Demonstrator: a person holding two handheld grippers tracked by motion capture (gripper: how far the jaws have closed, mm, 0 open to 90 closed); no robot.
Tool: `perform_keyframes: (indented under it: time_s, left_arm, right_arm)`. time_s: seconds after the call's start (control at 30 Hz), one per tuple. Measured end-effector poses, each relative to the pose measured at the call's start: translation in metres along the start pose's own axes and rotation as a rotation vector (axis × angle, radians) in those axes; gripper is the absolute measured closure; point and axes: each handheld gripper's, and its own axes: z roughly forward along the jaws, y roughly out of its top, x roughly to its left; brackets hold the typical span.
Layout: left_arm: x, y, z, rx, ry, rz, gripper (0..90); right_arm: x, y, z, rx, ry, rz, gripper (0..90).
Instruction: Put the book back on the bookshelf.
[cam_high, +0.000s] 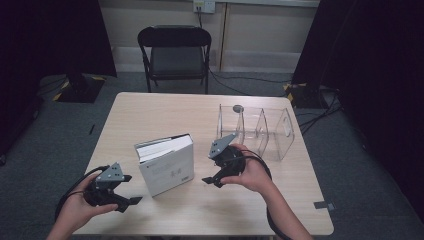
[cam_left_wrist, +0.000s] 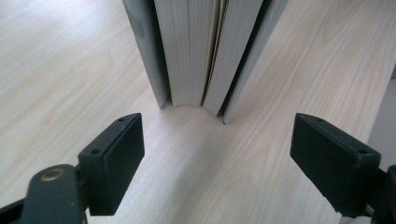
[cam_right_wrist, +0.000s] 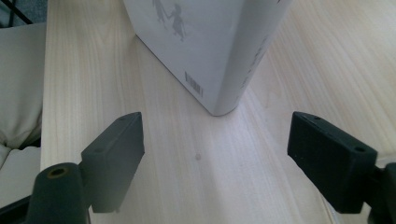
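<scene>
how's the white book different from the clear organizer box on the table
The white book is opaque, while the clear organizer box is see-through, with dividers inside. The book stands upright on its edge between the two grippers, pages slightly parted; the box sits beyond the right gripper, toward the table's far right corner. The book looks narrower than the box. Both rest on the table, and neither is gripped.

Left hand-held gripper (cam_high: 131, 195) and right hand-held gripper (cam_high: 207, 172) both gape wide, jaws pointing inward.
</scene>
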Motion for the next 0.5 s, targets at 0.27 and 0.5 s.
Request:
perform_keyframes:
  time_s: [0.27, 0.5]
  left_arm:
    - [0.001, -0.019, 0.018, 0.026, -0.018, -0.032, 16.6]
    - [0.002, -0.031, 0.029, 0.043, -0.022, -0.058, 16.6]
  right_arm:
    - [-0.004, 0.014, -0.01, 0.009, -0.004, -0.021, 18.4]
    - [-0.007, 0.023, -0.012, 0.01, 0.0, -0.03, 18.4]
